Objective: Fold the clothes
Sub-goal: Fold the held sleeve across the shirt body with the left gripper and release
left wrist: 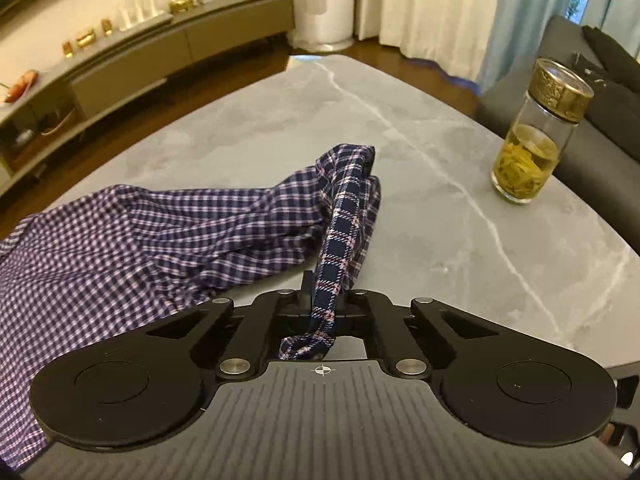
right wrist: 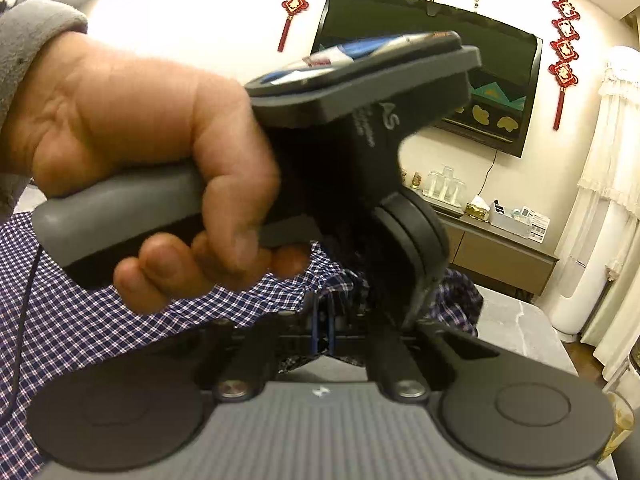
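Garment (left wrist: 140, 236) is thin woven cotton, small navy/white/red check, soft and rumpled into ridges. It lies on the table (left wrist: 460, 208), spread to the left and bunched toward the middle. The waistband strip (left wrist: 340, 240) carries a larger, darker plaid, is thicker, and twists like a rope. Table is grey stone-look slab, matte, with pale veins and a rounded far corner.

Left gripper (left wrist: 320, 300): black plastic linkage, steel rivets, ribbed grey housing. Its jaws are pressed together on the waistband strip with no gap visible; the strip runs through them and its tail curls back onto the housing.

Right gripper (right wrist: 324, 320): same build. The fingers are close together with dark plaid fabric between them (shadowed and blurred, so the grip is likely but the contact is not crisp). Checked cloth fills the left of that view, up against the gripper.

The right wrist view also shows the person's left hand (right wrist: 152, 152) wrapped around the grey rubbery handle of the other unit, with a grey fleece cuff (right wrist: 28, 28) at the wrist.

A glass bottle (left wrist: 536, 136) with a brass-coloured embossed cap stands upright near the table's right edge, well apart from the cloth, with yellow-green leaves in liquid. A dark grey sofa (left wrist: 592, 92) sits just beyond it.
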